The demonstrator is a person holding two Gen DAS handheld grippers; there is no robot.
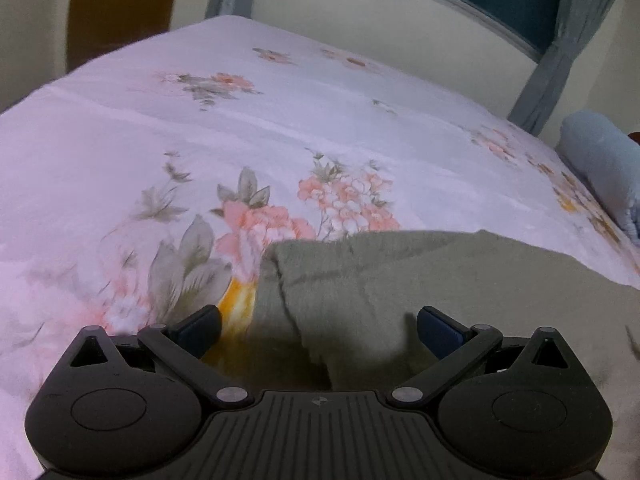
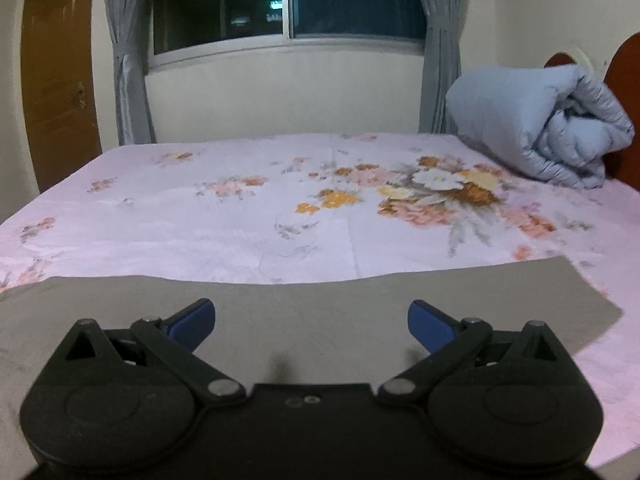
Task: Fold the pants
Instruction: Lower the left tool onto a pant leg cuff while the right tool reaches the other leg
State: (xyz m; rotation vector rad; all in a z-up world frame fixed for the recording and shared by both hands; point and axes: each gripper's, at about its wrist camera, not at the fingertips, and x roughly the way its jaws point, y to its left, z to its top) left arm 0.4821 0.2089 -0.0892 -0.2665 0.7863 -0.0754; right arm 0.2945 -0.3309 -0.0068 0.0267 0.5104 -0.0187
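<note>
Left gripper spread wide, nothing between blue fingertips; hovers over rumpled edge of grey-green pants, lower centre and right of left wrist frame. Fold ridge runs diagonally between jaws.

Right gripper also spread, empty. Pants lie flat across bottom of right wrist frame, straight far edge, corner at lower right.

Floral bedsheet under all. Rolled blue duvet upper right. Window, grey curtains, wooden door behind.
</note>
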